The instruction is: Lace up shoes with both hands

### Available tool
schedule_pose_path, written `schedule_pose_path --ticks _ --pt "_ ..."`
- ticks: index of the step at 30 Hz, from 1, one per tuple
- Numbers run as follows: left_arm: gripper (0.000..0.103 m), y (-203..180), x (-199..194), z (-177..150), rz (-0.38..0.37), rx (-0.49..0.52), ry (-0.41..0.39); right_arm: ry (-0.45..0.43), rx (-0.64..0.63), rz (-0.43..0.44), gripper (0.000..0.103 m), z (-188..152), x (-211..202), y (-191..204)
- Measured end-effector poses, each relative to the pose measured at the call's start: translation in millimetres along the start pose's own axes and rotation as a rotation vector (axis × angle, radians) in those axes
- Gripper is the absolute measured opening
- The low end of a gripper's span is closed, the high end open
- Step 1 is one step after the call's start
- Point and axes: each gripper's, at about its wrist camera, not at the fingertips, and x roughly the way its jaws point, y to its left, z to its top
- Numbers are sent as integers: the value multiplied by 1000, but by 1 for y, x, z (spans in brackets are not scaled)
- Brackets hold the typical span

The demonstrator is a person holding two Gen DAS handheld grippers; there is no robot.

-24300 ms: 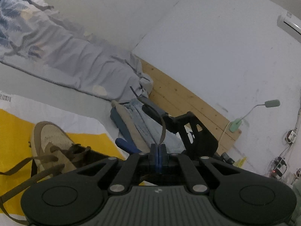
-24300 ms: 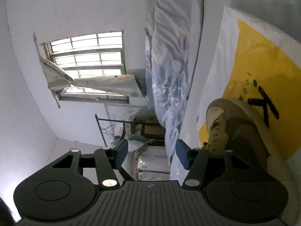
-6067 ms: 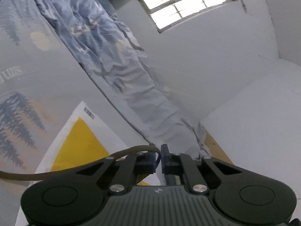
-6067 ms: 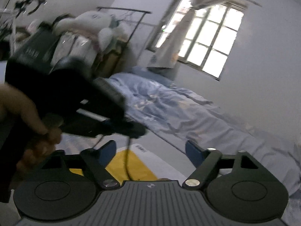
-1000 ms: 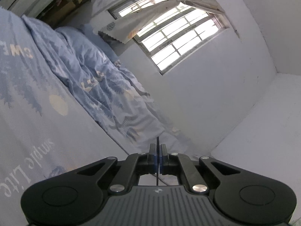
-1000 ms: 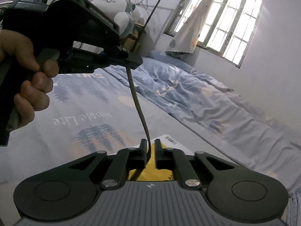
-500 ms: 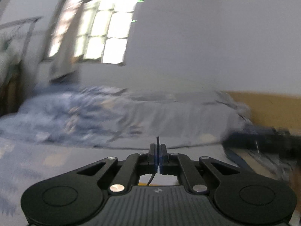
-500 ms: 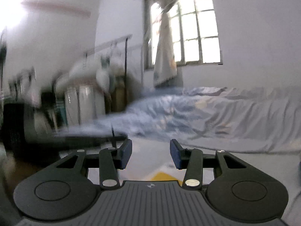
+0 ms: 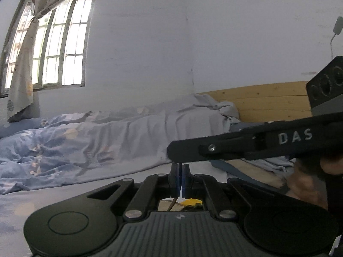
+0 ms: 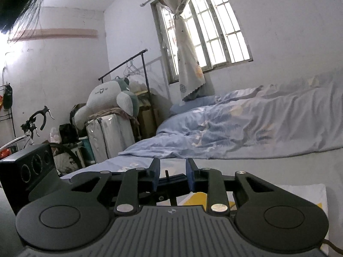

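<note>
L fingers [image 9: 179,178] pinched tight on the lace [image 9: 172,203], its tip poking straight up just above the pads, the rest dropping below toward the yellow bag [image 9: 190,202] on the bed [image 9: 107,141]. R fingers [image 10: 172,176] part open and closing, lace tip [image 10: 166,174] standing upright btwn them, not pinched yet; R is right on top of it, crossing over L. Shoe itself not in view

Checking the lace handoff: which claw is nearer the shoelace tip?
Left. The left claw is shut on the shoelace, with the tip poking up just past its pads. The right claw is closing with its pads either side of that tip, not yet touching it.
</note>
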Motion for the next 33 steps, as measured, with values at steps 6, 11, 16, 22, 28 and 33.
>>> schedule_pose_path --ticks 6,11,16,22,28,33 --pt "0 2 -1 1 -18 -10 2 18 13 -11 3 -3 0 -1" --pt "1 3 -2 3 -21 -21 9 10 57 -15 2 -2 0 -7" --pt "5 5 -3 5 -22 -28 10 9 69 -30 2 -2 1 -10" --pt "5 6 -2 5 -28 -34 9 10 78 -35 2 -4 2 -10" --pt "5 6 -1 5 -30 -35 14 -2 84 -33 2 -5 1 -9" --pt "5 6 -1 5 -25 -40 18 -4 85 -31 2 -5 1 -8"
